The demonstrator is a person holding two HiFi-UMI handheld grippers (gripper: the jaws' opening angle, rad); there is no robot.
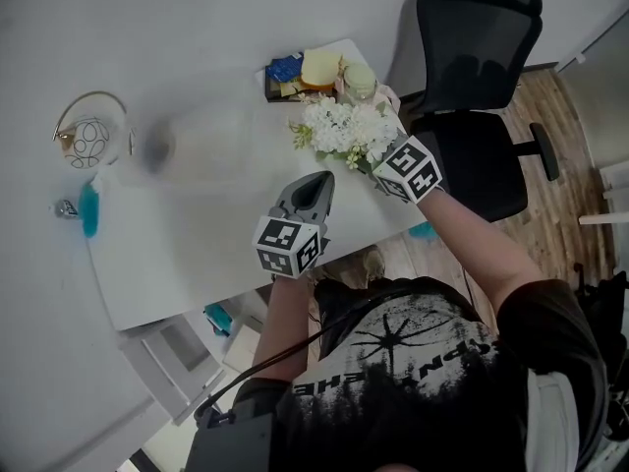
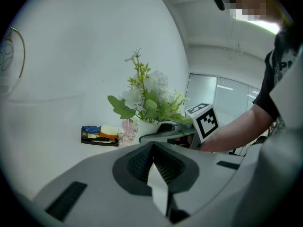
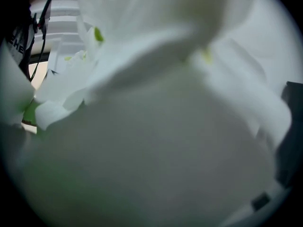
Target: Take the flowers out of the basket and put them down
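Holding the flowers (image 1: 344,128) clamped at their white base in the right gripper (image 1: 378,157), well apart from the wire basket (image 1: 90,131), we judge them ready to set down on the white table (image 1: 197,254), the left gripper (image 1: 320,181) beside them with jaws together and empty, an office chair (image 1: 477,77) on the wood floor (image 1: 550,116) beyond.

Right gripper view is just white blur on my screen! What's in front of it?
Observer: White flowers. The right gripper grips them at their base, and the blooms cover its camera.
Operator: Where's the basket?
Observer: The wire basket stands far off to the left in the head view, well apart from the flowers.
Operator: What's my other gripper doing?
Observer: The left gripper is empty, its jaws together, pointing toward the flowers from just beside them.
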